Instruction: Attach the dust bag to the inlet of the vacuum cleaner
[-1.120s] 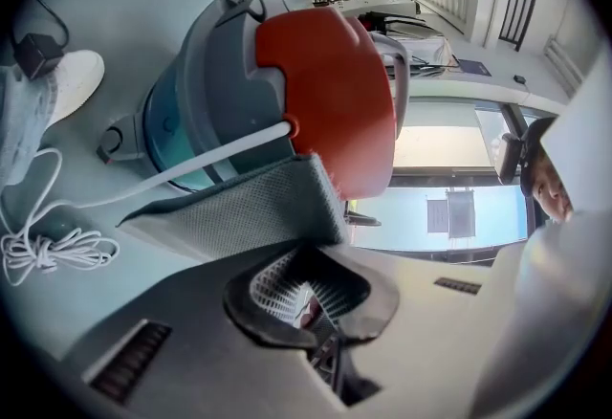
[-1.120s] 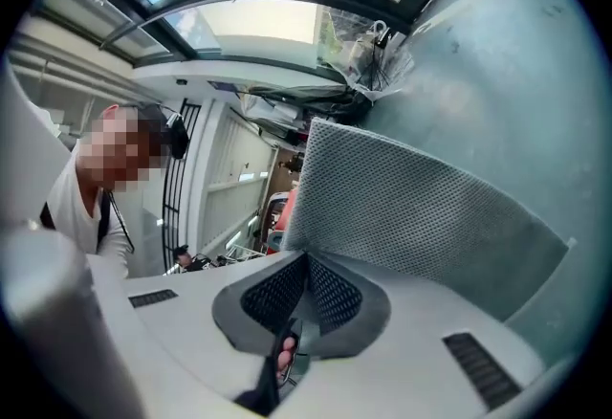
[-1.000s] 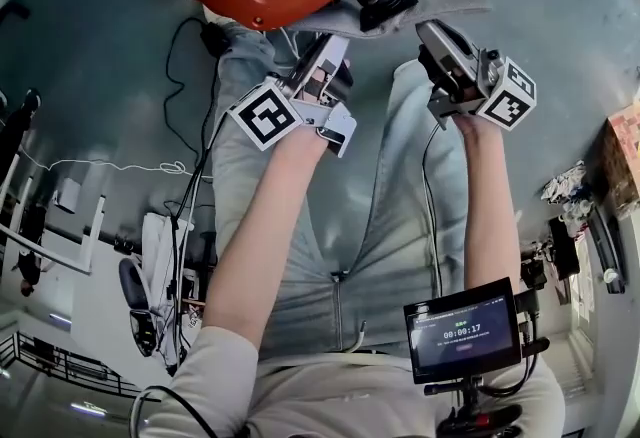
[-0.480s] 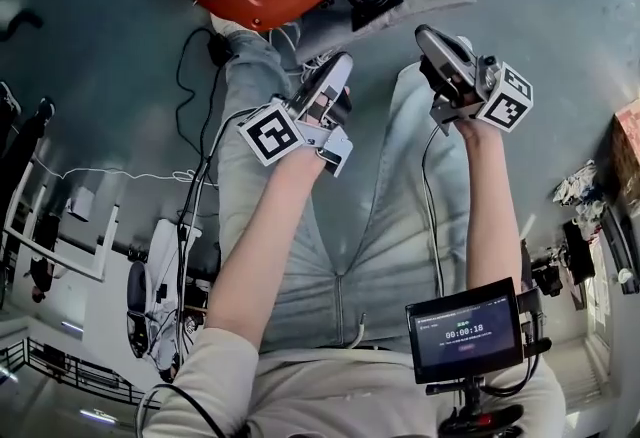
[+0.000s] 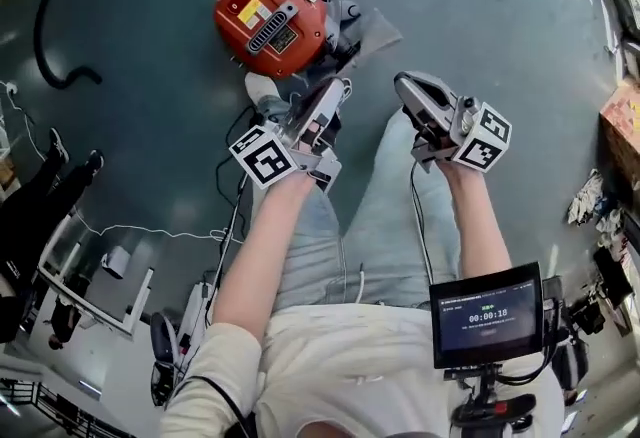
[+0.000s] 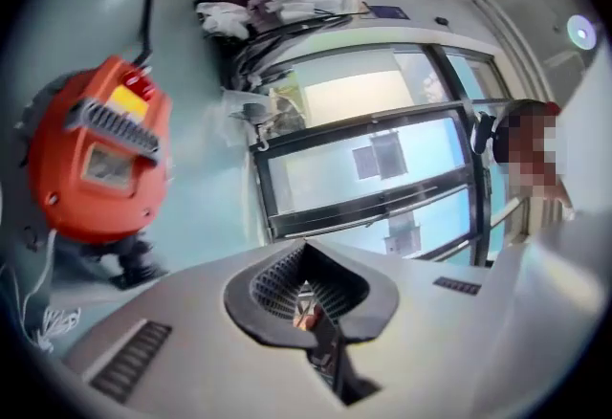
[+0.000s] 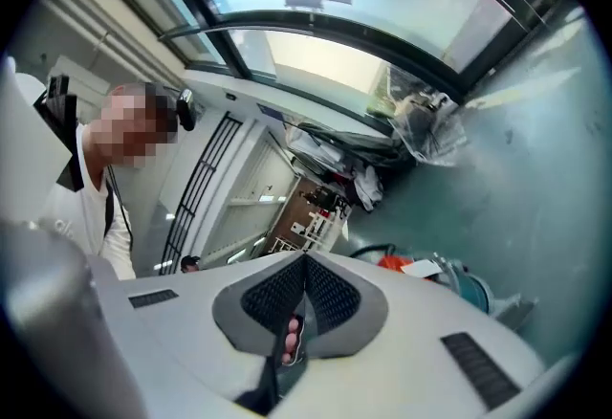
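- Small monitor (image 5: 487, 314): at the person's waist; head view only.
- Left gripper (image 5: 335, 91): jaws pressed together, nothing between them.
- Right gripper (image 5: 403, 84): likewise closed and empty.
- Red vacuum cleaner (image 5: 272, 18): on the floor beyond the left gripper; head and left gripper views.
- Grey flat piece (image 5: 378, 26): against the vacuum's side; head view only.
- Black hose (image 5: 60, 6): curls away at the far left.

Your head camera looks steeply down from high above the round orange vacuum cleaner (image 5: 272, 18) on the teal floor (image 5: 480, 16). The camera on your left gripper (image 6: 306, 253), facing across the room, shares that vacuum. It shares the dark-framed glass windows (image 6: 373, 168) with the camera on your right gripper (image 7: 306, 259).
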Tool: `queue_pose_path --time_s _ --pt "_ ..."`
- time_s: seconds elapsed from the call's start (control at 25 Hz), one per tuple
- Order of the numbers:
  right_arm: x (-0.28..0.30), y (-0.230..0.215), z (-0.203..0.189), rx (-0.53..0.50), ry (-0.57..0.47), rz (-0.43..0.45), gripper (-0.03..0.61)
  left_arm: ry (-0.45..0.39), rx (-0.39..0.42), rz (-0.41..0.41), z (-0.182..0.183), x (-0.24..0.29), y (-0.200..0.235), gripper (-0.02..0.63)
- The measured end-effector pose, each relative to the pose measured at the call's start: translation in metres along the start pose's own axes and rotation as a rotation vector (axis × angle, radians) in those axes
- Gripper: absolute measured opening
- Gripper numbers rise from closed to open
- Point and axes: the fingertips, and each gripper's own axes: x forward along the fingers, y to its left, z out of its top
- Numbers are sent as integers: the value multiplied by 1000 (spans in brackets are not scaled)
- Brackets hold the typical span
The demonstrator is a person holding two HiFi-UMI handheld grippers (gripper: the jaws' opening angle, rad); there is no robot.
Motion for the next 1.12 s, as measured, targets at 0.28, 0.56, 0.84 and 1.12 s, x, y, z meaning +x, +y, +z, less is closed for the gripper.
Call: queue_pose_path --time_s 0.28,0.56,0.84,1.12 --pt "26 193 174 -435 -166 76 3 47 609 -233 72 22 -257 5" --pt "14 366 265 -747 -250 121 3 -16 983 -303 93 0 -447 6" --pt "-20 465 302 -964 -331 128 3 -21 1201 -386 72 -6 -557 6" --pt "-45 526 315 -1049 -434 125 3 -75 1286 -422 59 -21 -609 6"
